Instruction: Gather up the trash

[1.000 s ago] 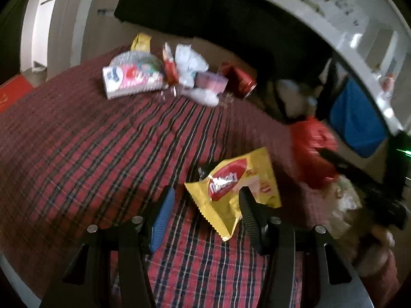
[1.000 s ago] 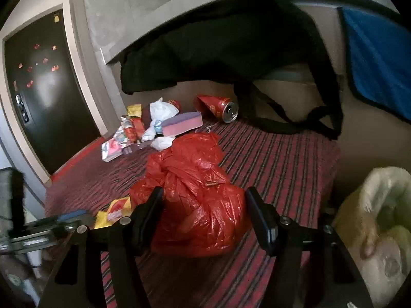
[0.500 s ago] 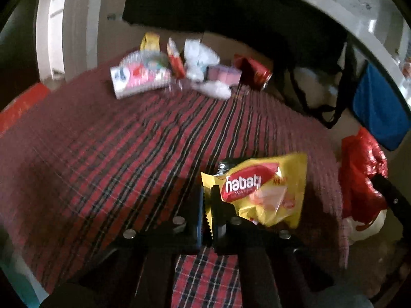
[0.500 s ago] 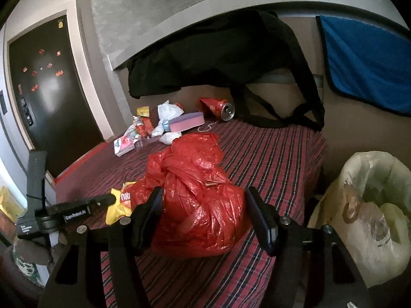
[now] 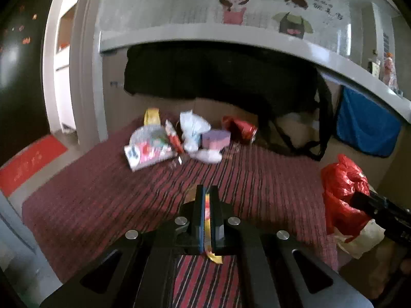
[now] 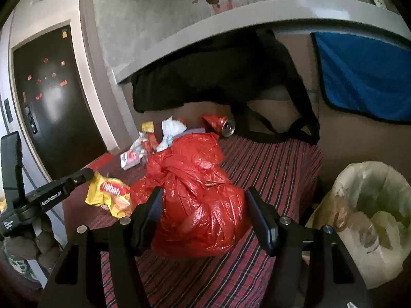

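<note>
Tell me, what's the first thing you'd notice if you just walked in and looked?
The big crinkly red plastic bag grabs the eye first, bulging between the open fingers of the right gripper above the striped cloth. Next comes the bright yellow snack wrapper, pinched in the left gripper. Behind them, a heap of litter sits at the cloth's far edge.

Probably a home, plaid-covered surface (image 5: 108,200), cartoon wall drawings (image 5: 233,5), dark door (image 6: 51,102), lined bin (image 6: 364,205)
</note>
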Demonstrator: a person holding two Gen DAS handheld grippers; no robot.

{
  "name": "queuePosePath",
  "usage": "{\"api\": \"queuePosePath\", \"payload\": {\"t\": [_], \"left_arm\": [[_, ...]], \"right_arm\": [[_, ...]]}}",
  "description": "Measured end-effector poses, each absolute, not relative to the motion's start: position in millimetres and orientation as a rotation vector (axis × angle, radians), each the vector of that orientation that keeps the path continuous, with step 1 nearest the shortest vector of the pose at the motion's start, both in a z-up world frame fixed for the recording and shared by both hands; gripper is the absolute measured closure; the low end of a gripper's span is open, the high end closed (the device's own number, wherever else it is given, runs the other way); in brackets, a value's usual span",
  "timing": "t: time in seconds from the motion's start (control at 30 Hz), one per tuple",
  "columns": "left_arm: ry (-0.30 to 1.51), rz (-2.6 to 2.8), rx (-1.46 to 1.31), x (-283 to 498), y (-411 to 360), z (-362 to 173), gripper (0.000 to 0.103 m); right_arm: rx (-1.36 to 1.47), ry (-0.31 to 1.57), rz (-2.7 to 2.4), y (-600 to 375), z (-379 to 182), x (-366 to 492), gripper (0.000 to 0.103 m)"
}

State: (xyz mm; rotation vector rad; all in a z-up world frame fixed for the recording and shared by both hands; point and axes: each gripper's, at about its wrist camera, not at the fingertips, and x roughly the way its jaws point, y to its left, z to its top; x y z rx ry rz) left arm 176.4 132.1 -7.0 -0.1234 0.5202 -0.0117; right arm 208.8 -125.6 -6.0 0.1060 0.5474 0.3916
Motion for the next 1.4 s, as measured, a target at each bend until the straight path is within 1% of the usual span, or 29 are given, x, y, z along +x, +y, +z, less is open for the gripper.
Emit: {"api": "queuePosePath", "payload": {"t": [0.13,0.27,0.33,0.4,0.43,0.47,0.63,0.8,0.9,1.03,1.07,1.1,1.13,1.17,1.23,1.4], "left_arm": [[0.489,-0.016,-0.100,177.3,126.8,5.2,0.101],[0.483,-0.026,-0.155,175.3,145.3,7.7,0.100],[0.498,-0.058,-0.201,175.2,159.0,3.8,0.095],[0.508,-0.104,-0.270,174.2,177.5,-6.3,0.072],[0.512,-0.112,-0.288,172.7,183.1,-12.3,0.047],[0.525,-0.118,-0.297,172.1,186.9,-18.2,0.041],[0.686,-0.062,-0.316,185.5,198.0,-62.9,0.041],[0.810,-0.004,-0.347,207.1,208.9,-95.0,0.041],[0.832,0.009,-0.341,211.1,208.7,-99.9,0.041],[0.853,0.035,-0.240,207.4,193.0,-100.9,0.041],[0.856,0.033,-0.221,205.6,189.3,-101.0,0.043],[0.847,0.031,-0.211,202.0,186.0,-101.0,0.051],[0.840,0.025,-0.216,200.9,185.1,-100.2,0.073],[0.823,-0.004,-0.243,196.9,183.8,-99.0,0.080],[0.782,-0.012,-0.238,190.9,181.2,-91.9,0.086],[0.645,-0.015,-0.221,176.8,179.4,-55.8,0.086]], "right_arm": [[0.130,0.543,0.400,-131.4,-1.7,210.9,0.042],[0.129,0.553,0.409,-133.3,-6.3,207.8,0.042],[0.137,0.564,0.413,-134.4,-11.2,207.3,0.042],[0.155,0.584,0.422,-135.3,-16.3,209.8,0.042],[0.163,0.595,0.427,-135.1,-19.1,210.8,0.042],[0.166,0.600,0.429,-134.4,-21.4,211.0,0.042],[0.155,0.634,0.437,-125.1,-30.5,214.1,0.042],[0.117,0.652,0.442,-113.7,-34.6,215.3,0.042],[0.114,0.664,0.448,-109.4,-37.2,217.0,0.042],[0.110,0.669,0.462,-103.4,-38.6,217.3,0.042],[0.105,0.666,0.463,-101.4,-38.7,216.1,0.042],[0.100,0.665,0.464,-100.8,-39.0,215.7,0.042],[0.094,0.664,0.465,-99.8,-38.9,215.0,0.042],[0.090,0.663,0.466,-99.3,-38.4,214.1,0.042],[0.082,0.658,0.465,-99.3,-37.2,212.3,0.042],[0.088,0.633,0.455,-105.5,-30.7,209.5,0.042]]}}
